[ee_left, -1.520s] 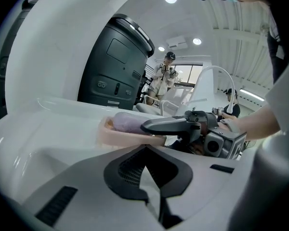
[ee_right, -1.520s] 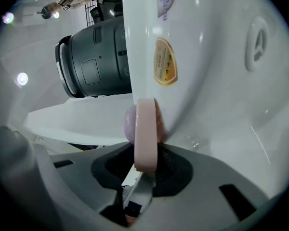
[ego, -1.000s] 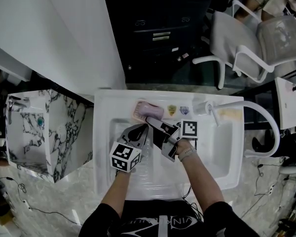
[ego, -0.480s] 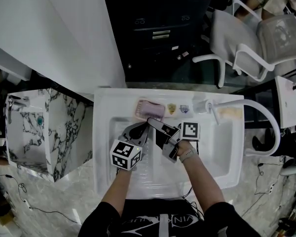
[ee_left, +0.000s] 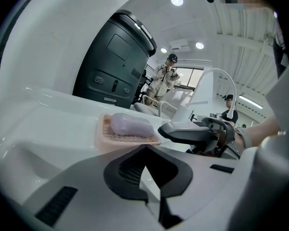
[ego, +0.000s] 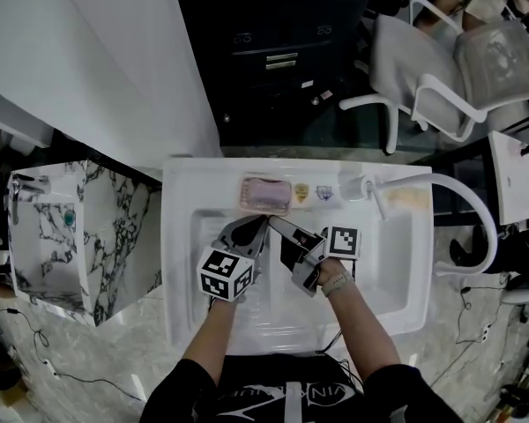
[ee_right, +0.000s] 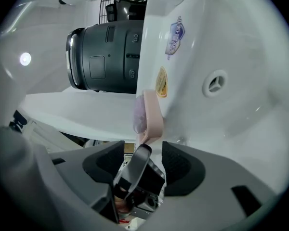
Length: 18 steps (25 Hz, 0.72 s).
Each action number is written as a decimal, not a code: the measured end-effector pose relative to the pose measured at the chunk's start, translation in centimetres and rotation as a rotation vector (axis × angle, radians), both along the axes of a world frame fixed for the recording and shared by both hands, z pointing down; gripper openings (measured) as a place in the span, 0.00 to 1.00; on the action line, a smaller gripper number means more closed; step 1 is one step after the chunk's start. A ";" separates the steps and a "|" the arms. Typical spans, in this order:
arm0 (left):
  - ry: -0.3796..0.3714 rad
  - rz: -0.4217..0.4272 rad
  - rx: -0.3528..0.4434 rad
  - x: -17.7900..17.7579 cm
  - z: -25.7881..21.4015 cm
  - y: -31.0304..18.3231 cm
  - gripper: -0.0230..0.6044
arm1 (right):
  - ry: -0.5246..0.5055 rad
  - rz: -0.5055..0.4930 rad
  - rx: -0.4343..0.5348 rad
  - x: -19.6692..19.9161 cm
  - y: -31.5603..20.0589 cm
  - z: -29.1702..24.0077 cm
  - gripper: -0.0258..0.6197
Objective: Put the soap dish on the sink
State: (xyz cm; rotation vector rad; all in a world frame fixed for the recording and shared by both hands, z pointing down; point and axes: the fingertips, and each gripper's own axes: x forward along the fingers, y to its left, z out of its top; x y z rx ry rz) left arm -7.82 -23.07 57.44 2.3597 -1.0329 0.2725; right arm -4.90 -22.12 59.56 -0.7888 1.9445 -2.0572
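Observation:
A pink soap dish (ego: 265, 194) with a purple soap bar in it lies on the back rim of the white sink (ego: 181, 192). It also shows in the left gripper view as the soap dish (ee_left: 127, 129) and in the right gripper view as the soap dish (ee_right: 151, 114), standing free just ahead of the jaws. My right gripper (ego: 279, 229) hangs over the basin just short of the dish, open, with nothing gripped. My left gripper (ego: 247, 233) hovers beside it over the basin, its jaws closed together and empty. In the right gripper view, a left gripper finger (ee_right: 135, 170) shows beyond the right gripper (ee_right: 143, 165).
A tap (ego: 361, 188) with a long curved spout (ego: 476, 210) stands at the sink's back right. Two stickers (ego: 313, 193) sit on the rim beside the dish. A marble-patterned cabinet (ego: 62, 236) is to the left, white chairs (ego: 441, 69) behind.
My right gripper's jaws have come off the soap dish and drawn back a little toward me. The dish stays on the back rim. The left gripper has hardly moved.

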 end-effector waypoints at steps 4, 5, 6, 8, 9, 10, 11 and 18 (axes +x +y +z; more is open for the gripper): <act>0.028 -0.018 0.003 0.2 -0.3 -0.3 0.06 | 0.033 0.000 0.018 0.6 0.4 0.1 0.36; 0.029 -0.021 0.004 0.2 -0.3 -0.3 0.06 | 0.049 0.002 0.020 0.8 0.5 0.2 0.32; 0.027 -0.021 0.005 0.3 -0.3 -0.3 0.06 | 0.065 0.006 0.016 1.0 0.6 0.3 0.28; 0.023 -0.021 0.007 0.3 -0.3 -0.4 0.06 | 0.089 0.015 0.003 1.4 0.8 0.4 0.21; 0.021 -0.022 0.008 0.3 -0.3 -0.4 0.06 | 0.089 0.015 0.010 1.4 0.8 0.2 0.18; 0.019 -0.024 0.010 0.3 -0.4 -0.4 0.06 | 0.076 0.010 0.038 1.2 0.6 -0.3 0.15; 0.015 -0.025 0.012 0.2 -0.4 -0.5 0.06 | 0.055 0.000 0.082 0.8 0.4 -0.9 0.14; -0.006 -0.049 0.018 -0.7 -0.7 -0.5 0.06 | 0.082 -0.033 0.219 0.7 0.3 -2.4 0.11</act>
